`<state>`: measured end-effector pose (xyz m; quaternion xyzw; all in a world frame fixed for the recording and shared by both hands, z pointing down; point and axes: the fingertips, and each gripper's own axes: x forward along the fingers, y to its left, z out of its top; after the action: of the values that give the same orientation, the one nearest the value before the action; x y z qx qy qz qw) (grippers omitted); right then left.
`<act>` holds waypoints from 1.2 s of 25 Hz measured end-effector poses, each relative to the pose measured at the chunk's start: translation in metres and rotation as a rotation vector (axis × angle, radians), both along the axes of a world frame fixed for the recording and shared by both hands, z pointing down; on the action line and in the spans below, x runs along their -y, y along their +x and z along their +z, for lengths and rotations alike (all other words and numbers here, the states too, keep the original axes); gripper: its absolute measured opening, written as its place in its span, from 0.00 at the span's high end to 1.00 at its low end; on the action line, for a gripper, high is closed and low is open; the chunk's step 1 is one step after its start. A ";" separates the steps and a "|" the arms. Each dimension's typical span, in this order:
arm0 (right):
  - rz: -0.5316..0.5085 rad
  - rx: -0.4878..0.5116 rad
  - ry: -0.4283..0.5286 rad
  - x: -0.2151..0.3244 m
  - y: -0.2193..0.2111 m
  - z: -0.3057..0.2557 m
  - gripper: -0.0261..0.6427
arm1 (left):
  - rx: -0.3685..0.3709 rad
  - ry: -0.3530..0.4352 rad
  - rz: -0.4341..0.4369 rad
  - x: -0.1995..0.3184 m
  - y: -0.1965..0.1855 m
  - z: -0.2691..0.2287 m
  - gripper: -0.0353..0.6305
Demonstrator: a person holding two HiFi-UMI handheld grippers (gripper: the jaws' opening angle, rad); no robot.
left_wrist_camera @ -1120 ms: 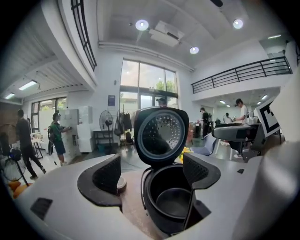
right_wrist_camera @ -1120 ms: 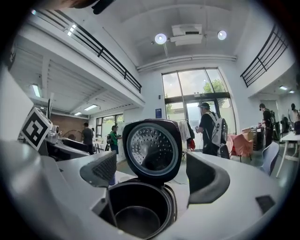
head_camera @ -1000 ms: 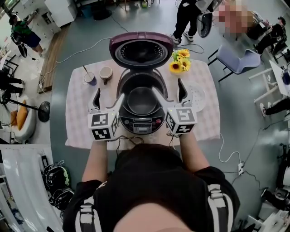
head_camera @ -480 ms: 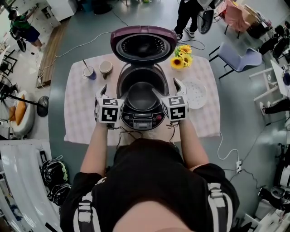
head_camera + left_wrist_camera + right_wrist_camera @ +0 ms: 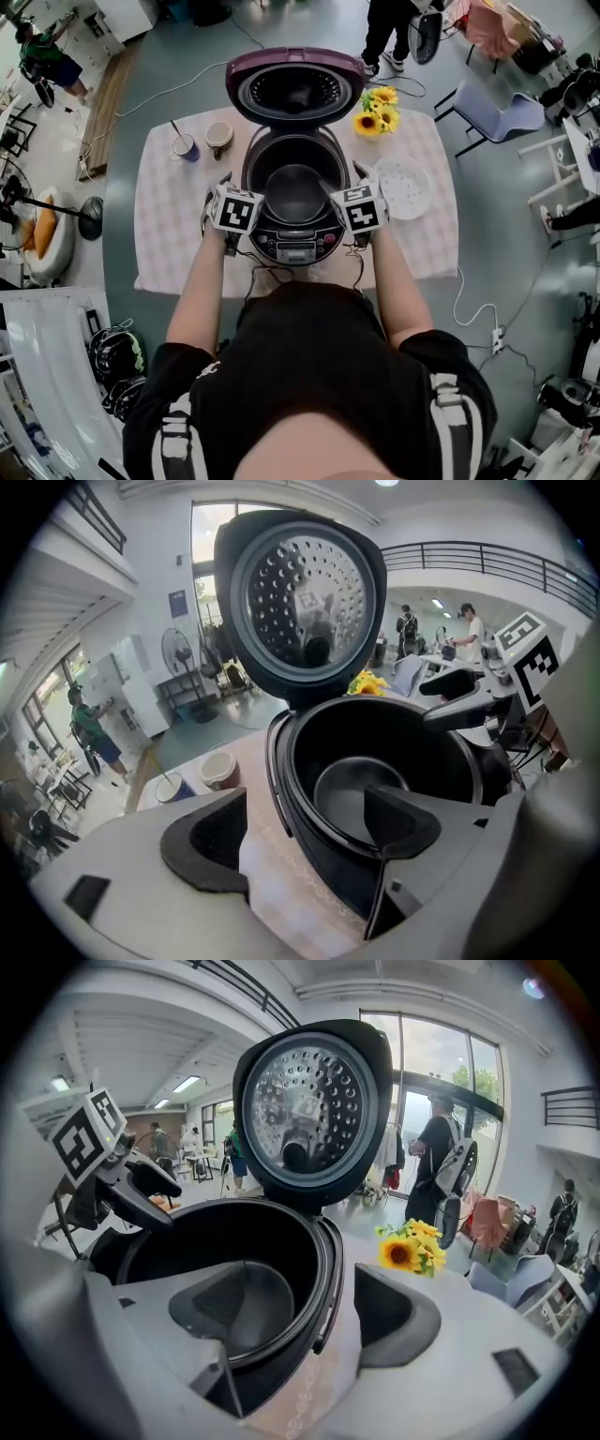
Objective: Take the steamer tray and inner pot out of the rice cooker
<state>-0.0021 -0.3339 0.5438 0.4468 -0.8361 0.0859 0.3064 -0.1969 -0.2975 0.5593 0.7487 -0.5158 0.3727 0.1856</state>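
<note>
Head view: rice cooker (image 5: 295, 246) open on table (image 5: 169, 253), inner pot (image 5: 293, 192) seated inside, steamer tray (image 5: 405, 187) already out, lying on table just right of cooker.
Left gripper view: left gripper (image 5: 305, 822) wide apart, straddling pot's left rim, gripping nothing.
Right gripper view: right gripper (image 5: 309, 1312) jaws just closing, pads not yet touching, pot's right rim between them.

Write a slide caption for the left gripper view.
Open left gripper straddles the rice cooker rim; inner pot inside, lid raised.
</note>
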 end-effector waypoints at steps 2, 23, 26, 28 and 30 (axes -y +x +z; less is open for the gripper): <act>-0.006 0.003 -0.013 0.001 -0.002 0.005 0.44 | 0.002 -0.015 0.003 0.001 0.000 0.006 0.37; 0.042 -0.018 -0.001 0.001 0.005 0.017 0.79 | 0.014 -0.048 -0.004 -0.001 0.001 0.020 0.65; 0.052 -0.018 -0.004 0.001 0.005 0.017 0.80 | 0.038 -0.035 -0.004 0.000 0.002 0.020 0.65; 0.060 -0.007 -0.003 0.001 0.006 0.014 0.80 | 0.061 -0.027 -0.001 0.000 0.002 0.019 0.66; 0.068 0.016 -0.001 0.001 0.006 0.012 0.81 | 0.085 -0.019 0.003 -0.001 0.002 0.019 0.67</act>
<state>0.0037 -0.3350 0.5554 0.4740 -0.8229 0.1002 0.2970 -0.1951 -0.2963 0.5779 0.7312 -0.5184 0.4096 0.1701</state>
